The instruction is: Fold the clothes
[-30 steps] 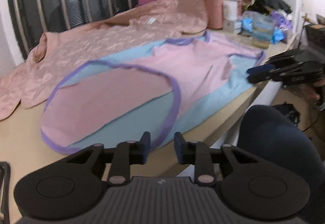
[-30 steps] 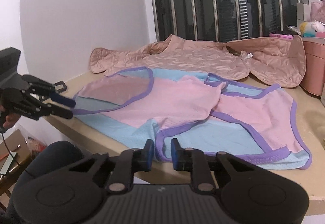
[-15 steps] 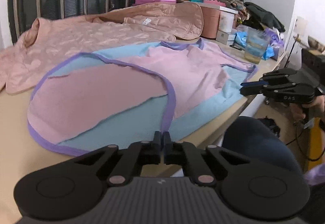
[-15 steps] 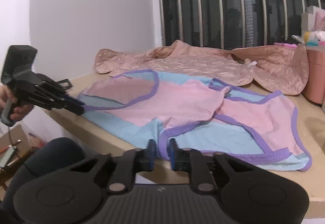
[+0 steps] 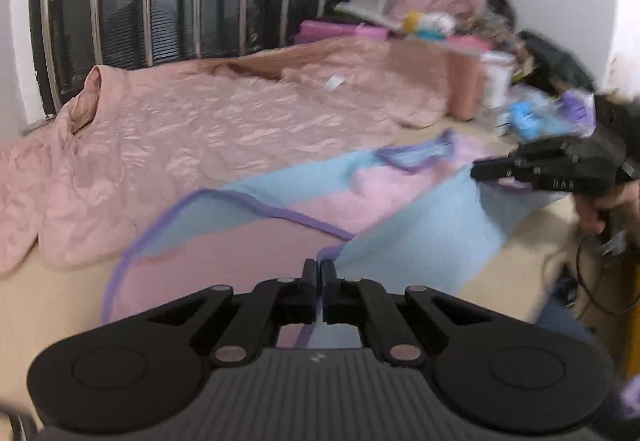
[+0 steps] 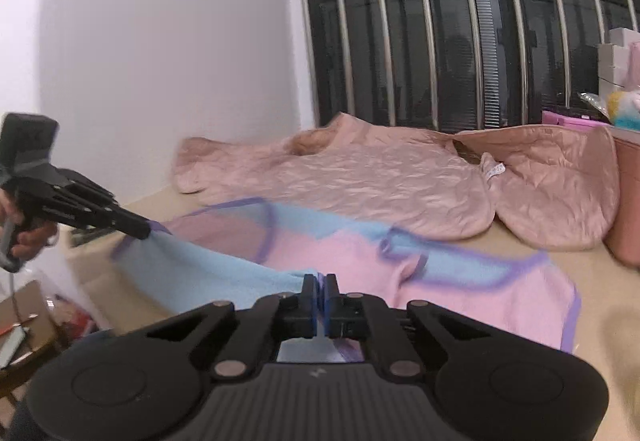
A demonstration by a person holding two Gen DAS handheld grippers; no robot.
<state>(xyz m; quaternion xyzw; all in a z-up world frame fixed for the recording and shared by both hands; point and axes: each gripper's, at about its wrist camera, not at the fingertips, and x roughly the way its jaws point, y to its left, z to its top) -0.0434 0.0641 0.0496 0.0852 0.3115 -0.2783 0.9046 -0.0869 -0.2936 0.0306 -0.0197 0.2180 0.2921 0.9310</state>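
The pink-and-blue garment (image 5: 392, 201) lay spread along the front edge of the tabletop (image 6: 624, 325), a thin, soft knit with panels of pale pink and sky blue, each rounded opening bound in a purple band; its near hem was lifted off the surface, the blue cloth drawn taut between two pinch points; the left gripper (image 5: 319, 269) had its fingers pressed together on the hem at the left end, fabric showing in the slit between the pads; the right gripper (image 6: 319, 283) was likewise clamped on the blue edge at the right end; both were black, with flat linked arms and ribbed grey housings; behind the garment, toward the back edge, sprawled a peach quilted jacket (image 5: 192, 133), glossy and puckered, a small white label at its collar; at the right end of the tabletop stood a blurred clutter of pink boxes (image 5: 340, 29) and bottles; vertical metal bars (image 6: 420, 21) crossed a dark window beyond.
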